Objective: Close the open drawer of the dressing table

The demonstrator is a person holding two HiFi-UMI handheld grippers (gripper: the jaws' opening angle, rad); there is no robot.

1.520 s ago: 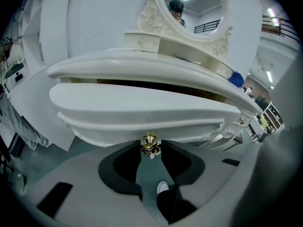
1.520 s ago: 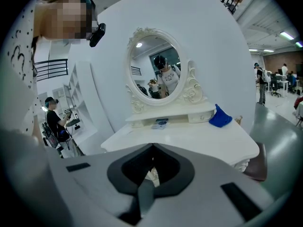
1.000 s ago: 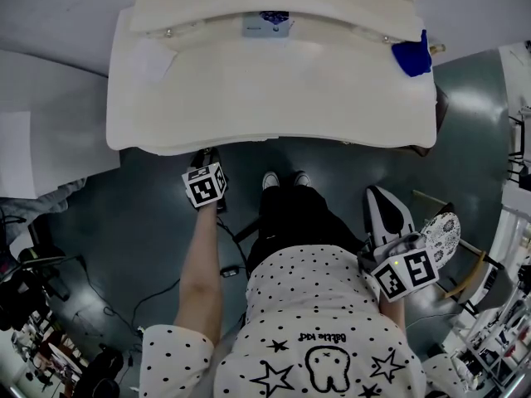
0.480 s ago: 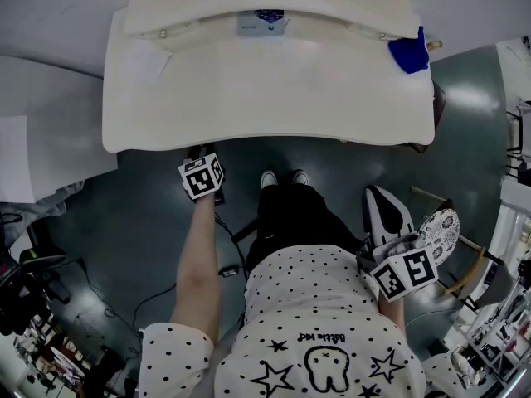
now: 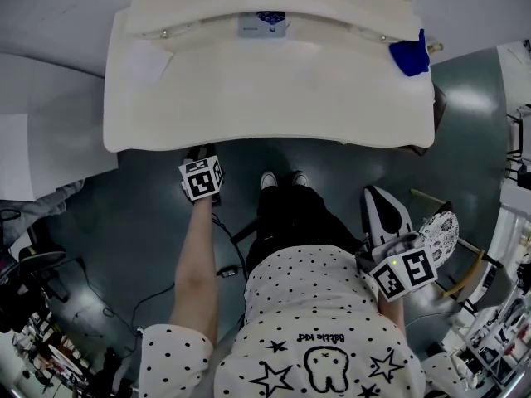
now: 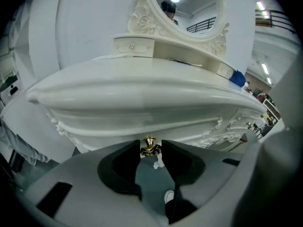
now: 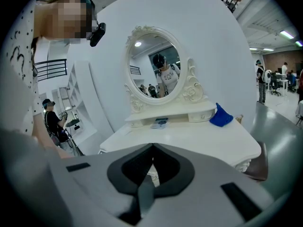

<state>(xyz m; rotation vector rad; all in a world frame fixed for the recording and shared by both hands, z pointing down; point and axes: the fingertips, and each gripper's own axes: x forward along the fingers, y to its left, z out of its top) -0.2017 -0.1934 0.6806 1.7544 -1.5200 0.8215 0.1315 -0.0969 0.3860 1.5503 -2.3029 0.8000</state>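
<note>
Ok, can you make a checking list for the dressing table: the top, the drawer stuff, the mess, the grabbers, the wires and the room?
Surface: smooth white dressing table top; the few things on it sit at the back.
Job's things: round gold drawer knob on the carved white drawer front; cannot tell how far out the drawer is.
Clutter: crumpled blue cloth at the back right; small blue-and-white box on the back shelf.
Grippers: left gripper jaws apart, knob framed between the tips; right gripper shut, empty, away from the table.
Cables: dark cable on the floor.
Surroundings: grey floor, oval mirror, people far off.
</note>
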